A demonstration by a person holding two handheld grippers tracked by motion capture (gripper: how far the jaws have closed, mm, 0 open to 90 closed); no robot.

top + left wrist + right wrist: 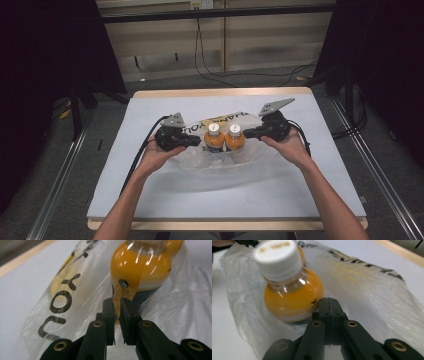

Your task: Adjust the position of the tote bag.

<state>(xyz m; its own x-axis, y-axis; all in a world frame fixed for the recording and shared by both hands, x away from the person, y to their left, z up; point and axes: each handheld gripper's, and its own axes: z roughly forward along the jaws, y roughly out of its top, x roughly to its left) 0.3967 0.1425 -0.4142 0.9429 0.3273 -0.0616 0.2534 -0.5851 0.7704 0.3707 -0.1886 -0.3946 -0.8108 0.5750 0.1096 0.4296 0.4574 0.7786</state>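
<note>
Dark room all round, curtains either side, cables trailing over the grey floor, and in the middle the table (150, 200) under its pale cover, wooden edge showing at front and back. Near edge first: a broad bare stretch of cover between the person's forearms, nothing in the way there. Further in sits the clear plastic bag (227, 162), spread flat and crumpled, black lettering on its far flap, with open cover to its left, right and beyond it up to the far wooden lip.

Left tool (197, 141) comes in at the bag's left side. In the left gripper view its jaws are pinched nearly together, a fold of the bag's film and the label edge of the left bottle (214, 138) caught between them. Right tool (246, 134) comes in from the right; its jaws are clamped flat together just beside the right bottle (235, 137), the film bunched at the tips, though I cannot tell if any is nipped.

Both orange bottles, white caps up, stand touching, mid-table inside the bag.
</note>
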